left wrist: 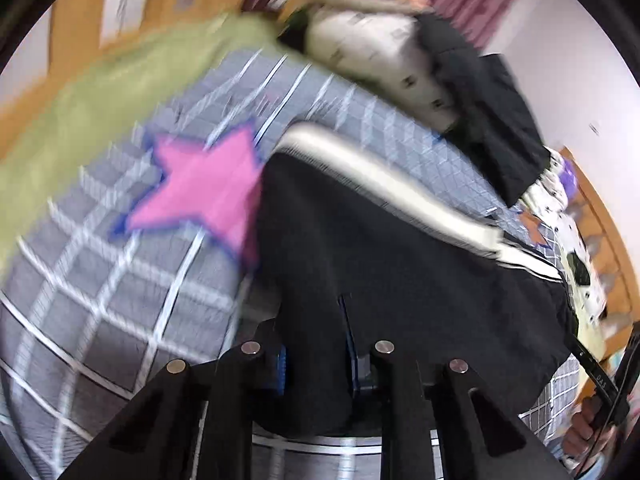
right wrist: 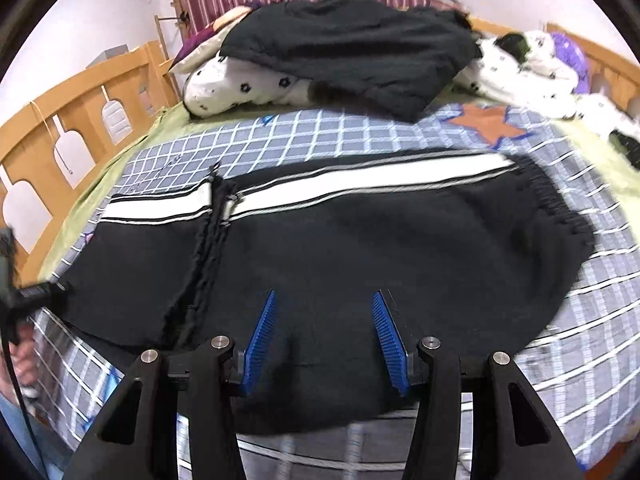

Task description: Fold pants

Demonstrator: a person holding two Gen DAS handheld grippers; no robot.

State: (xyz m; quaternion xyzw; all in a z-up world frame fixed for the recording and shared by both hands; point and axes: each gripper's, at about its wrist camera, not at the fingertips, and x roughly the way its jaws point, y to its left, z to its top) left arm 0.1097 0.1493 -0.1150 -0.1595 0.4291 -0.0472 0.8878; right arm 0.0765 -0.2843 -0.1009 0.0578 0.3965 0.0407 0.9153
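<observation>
- Pants [right wrist: 360, 248]: black, with a white side stripe [right wrist: 360, 178]; lay spread across the checked bedspread [right wrist: 580, 320] on the bed, one part lapped over another, probably so the next fold could be taken from the near edge.
- Left tongs [left wrist: 316, 344]: closed on black pants cloth, which bunched between the blue pads; pitched steeply down at the bed.
- Right tongs [right wrist: 326, 340]: stood open above the near edge of the pants, pads [right wrist: 262, 340] pinching nothing; angled down, poised as if to take a hold.
</observation>
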